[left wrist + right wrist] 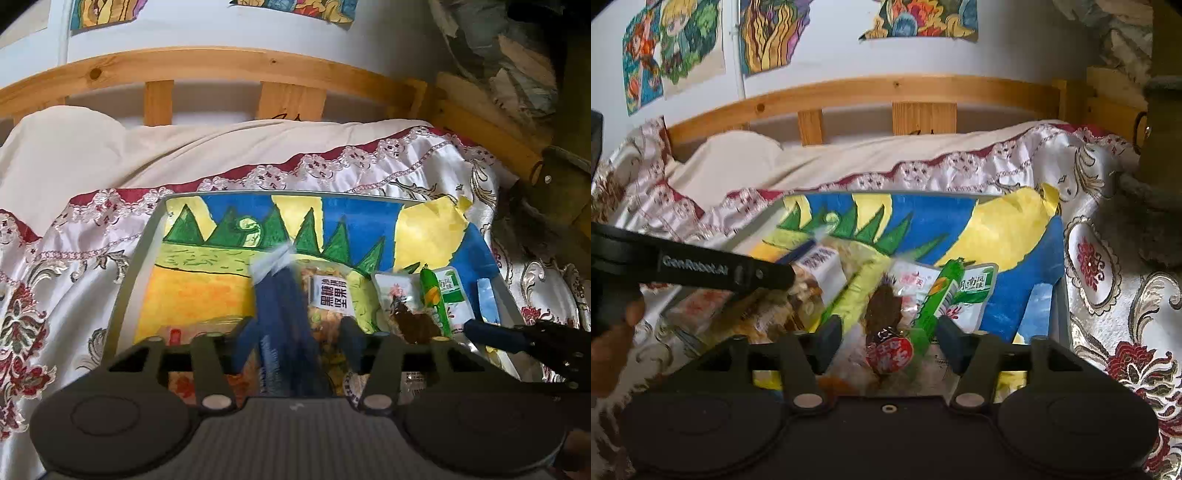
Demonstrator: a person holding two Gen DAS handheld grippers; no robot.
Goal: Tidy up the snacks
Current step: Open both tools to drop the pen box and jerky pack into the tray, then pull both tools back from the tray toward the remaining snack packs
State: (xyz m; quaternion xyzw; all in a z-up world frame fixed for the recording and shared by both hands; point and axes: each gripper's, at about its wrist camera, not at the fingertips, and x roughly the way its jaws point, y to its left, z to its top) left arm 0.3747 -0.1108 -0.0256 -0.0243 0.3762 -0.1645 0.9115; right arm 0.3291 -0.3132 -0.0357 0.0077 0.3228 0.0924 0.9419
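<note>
My left gripper (295, 332) stands part open over a blurred dark-blue packet (284, 314), pads clear of it. Right gripper (886, 339) gapes wider over a red-ended sausage (890, 350), nothing gripped. Snacks crowd the tray (125, 295) at lower right of frame. Risk: the blue packet may land askew on the nut bag (328, 295), whose label reads 黑糖坚果. Left arm's casing reads "GenRobot.AI".
</note>
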